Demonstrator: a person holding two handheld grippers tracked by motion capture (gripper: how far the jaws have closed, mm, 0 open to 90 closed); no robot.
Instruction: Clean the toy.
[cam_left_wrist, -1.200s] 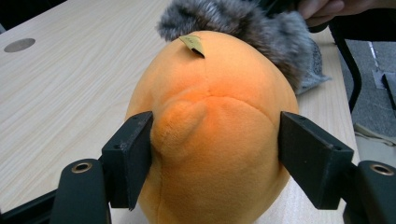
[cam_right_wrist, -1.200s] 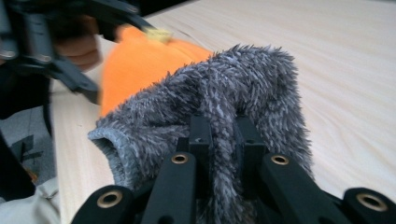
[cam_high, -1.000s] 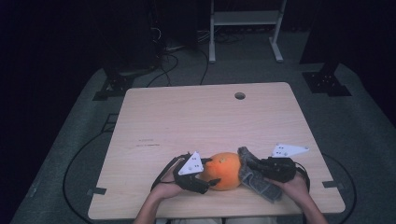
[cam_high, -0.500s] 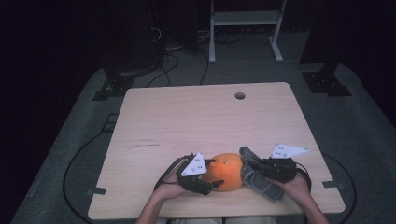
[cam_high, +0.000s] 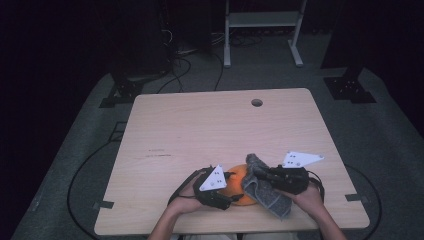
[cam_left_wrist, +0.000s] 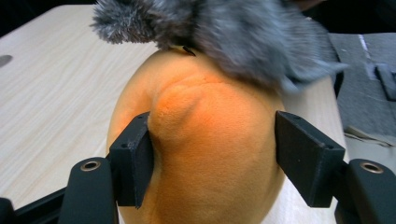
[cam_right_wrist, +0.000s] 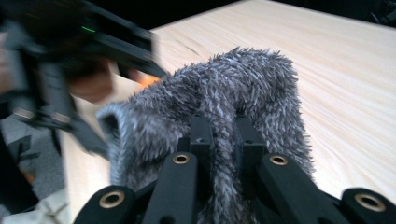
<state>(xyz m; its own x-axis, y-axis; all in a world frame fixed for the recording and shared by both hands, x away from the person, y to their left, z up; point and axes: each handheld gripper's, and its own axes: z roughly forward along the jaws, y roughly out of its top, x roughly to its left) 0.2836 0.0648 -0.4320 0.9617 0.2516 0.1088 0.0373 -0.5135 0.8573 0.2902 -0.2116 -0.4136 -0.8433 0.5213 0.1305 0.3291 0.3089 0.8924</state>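
The left gripper view shows the left gripper, just closing, squeezing the orange plush ball near the desk's front edge, so the right gripper, clenched on the grey furry cloth, should wipe gently.

Left gripper: black body topped by a pale grey three-cornered plate bearing small dark marks; a black cable loops from its rear. Right gripper: likewise black, its larger pale three-cornered plate set above the body, with a black cable curving behind. In the left gripper view, the fingers are matte black, blocky, flat-faced pads on rounded black links, each link carrying a brass-ringed hole. The right gripper view shows four such brass-ringed holes across its black links. Forearms are bare, without sleeves.
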